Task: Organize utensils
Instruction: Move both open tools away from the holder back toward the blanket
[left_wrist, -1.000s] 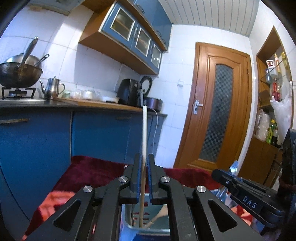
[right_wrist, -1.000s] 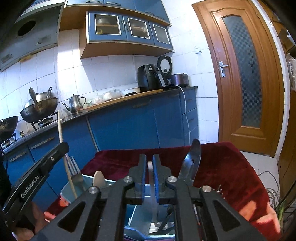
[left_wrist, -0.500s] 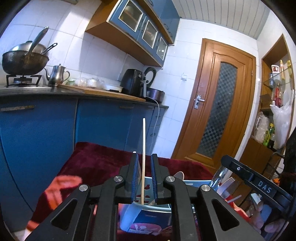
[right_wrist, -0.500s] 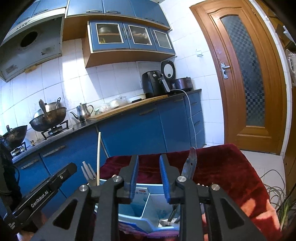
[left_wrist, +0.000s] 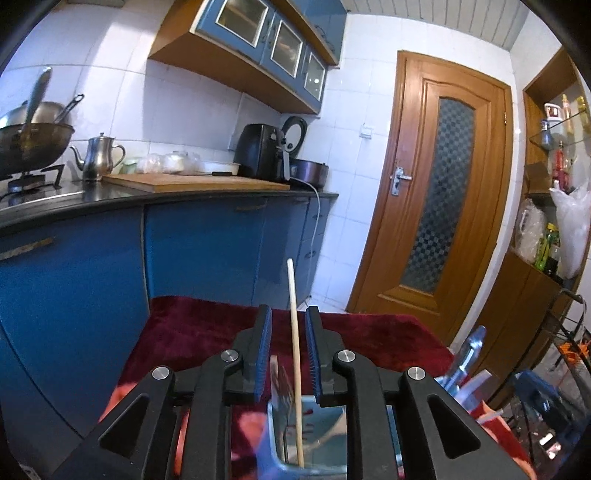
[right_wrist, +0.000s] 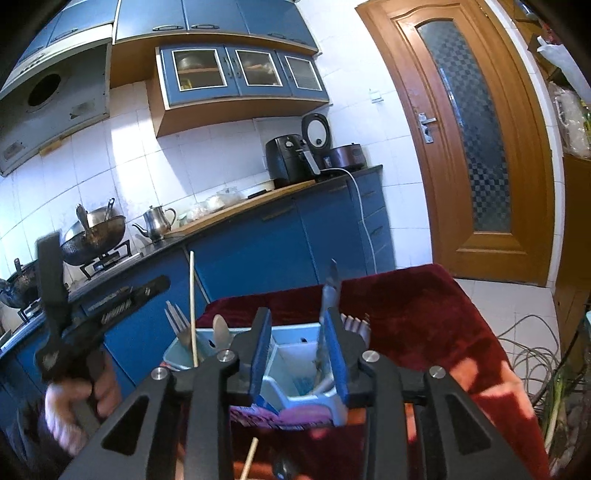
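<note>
In the right wrist view, the left gripper (right_wrist: 110, 299) at the far left is smeared by motion, its fingertips cut off behind the holder, and the hand (right_wrist: 79, 391) on its grip is a pale blur. Just right of it, the chopstick (right_wrist: 192, 310) stands nearly upright in the left compartment of the pale blue utensil holder (right_wrist: 295, 369), beside a fork (right_wrist: 177, 325) and a spoon (right_wrist: 220, 328); a knife (right_wrist: 328, 306) leans in the right compartment, its lower part hidden behind the right gripper (right_wrist: 298, 354), whose blue-padded fingers (right_wrist: 258, 354) are spread wide on nothing. A second stick (right_wrist: 249, 459) at the bottom edge is cut off. In the left wrist view, the same chopstick (left_wrist: 295, 354) rises between the fingers (left_wrist: 263, 354) of the left gripper (left_wrist: 289, 354), which are parted and clear of it; the holder's (left_wrist: 273, 435) base is hidden by the gripper body. A second ago both grippers were clamped, the left on this chopstick and the right on a pale utensil; half a second ago they had begun to part, and now the gaps are wider. The holder sits on a dark red cloth (right_wrist: 424, 314), before a blue-cabinet counter (left_wrist: 207, 184) carrying a kettle (left_wrist: 98, 157), wok (left_wrist: 33, 138) and air fryer (left_wrist: 260, 155), with a wooden door (left_wrist: 443, 192) at right.
</note>
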